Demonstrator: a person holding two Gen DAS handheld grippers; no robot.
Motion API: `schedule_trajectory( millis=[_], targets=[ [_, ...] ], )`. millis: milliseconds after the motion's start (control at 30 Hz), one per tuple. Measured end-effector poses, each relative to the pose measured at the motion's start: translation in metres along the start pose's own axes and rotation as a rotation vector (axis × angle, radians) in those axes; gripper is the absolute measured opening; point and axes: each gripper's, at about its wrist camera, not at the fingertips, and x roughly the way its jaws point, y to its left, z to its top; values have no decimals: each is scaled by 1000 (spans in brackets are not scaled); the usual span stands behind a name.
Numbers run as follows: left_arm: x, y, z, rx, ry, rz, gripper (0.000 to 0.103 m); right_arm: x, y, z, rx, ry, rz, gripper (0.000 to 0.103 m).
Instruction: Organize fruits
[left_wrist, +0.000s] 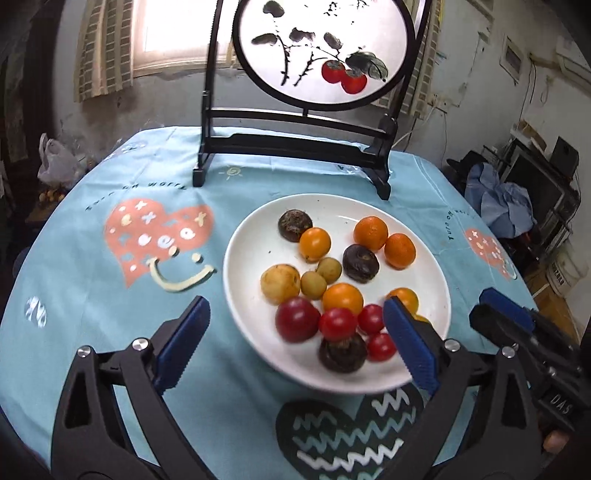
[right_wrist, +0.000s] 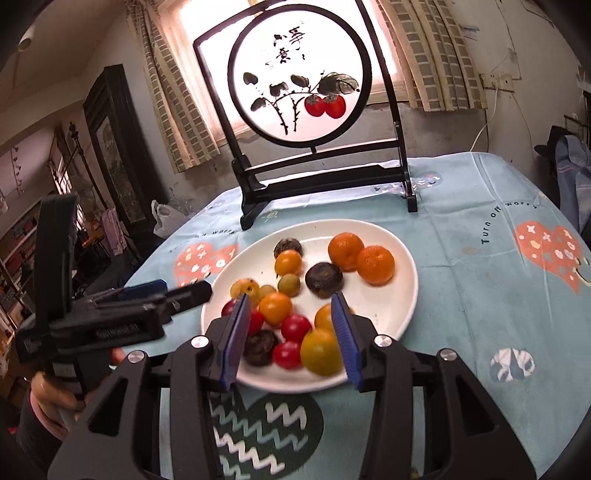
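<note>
On the white plate (left_wrist: 251, 236) the small round fruits (left_wrist: 341, 297) crowd toward six o'clock, light, smooth, bruisable and best pinched across the middle, while the left gripper (left_wrist: 295, 343) gapes wide and the right gripper (right_wrist: 291, 339) stands part-open, both empty.

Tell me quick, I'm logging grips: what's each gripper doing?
Left gripper: open wide, holding nothing.
Right gripper: partly open above the plate, gripping nothing.
</note>
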Motion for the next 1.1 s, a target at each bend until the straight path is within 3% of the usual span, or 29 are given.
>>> schedule_trajectory(
  millis=[67, 100, 233, 300, 533, 1100],
  targets=[
    [-15, 3, -16, -3, -16, 9, 98, -7, 4, -13, -13, 19, -6, 53],
    [-22, 4, -25, 3, -22, 17, 99, -11, 6, -22, -23, 29, -17, 60],
    [-38, 8, -69, 42, -29, 45, 101, -20, 10, -53, -58, 84, -85, 61],
    [-39, 8, -87, 73, 24, 80, 101, -22, 11, -62, -62, 114, -99, 61],
    [-53, 4, -119, 175, 45, 69, 101, -38, 21, -86, -112, 114, -108, 62],
    [-62, 17, -121, 120, 33, 89, 101, -53, 18, -93, -97, 85, -105, 62]
  ],
)
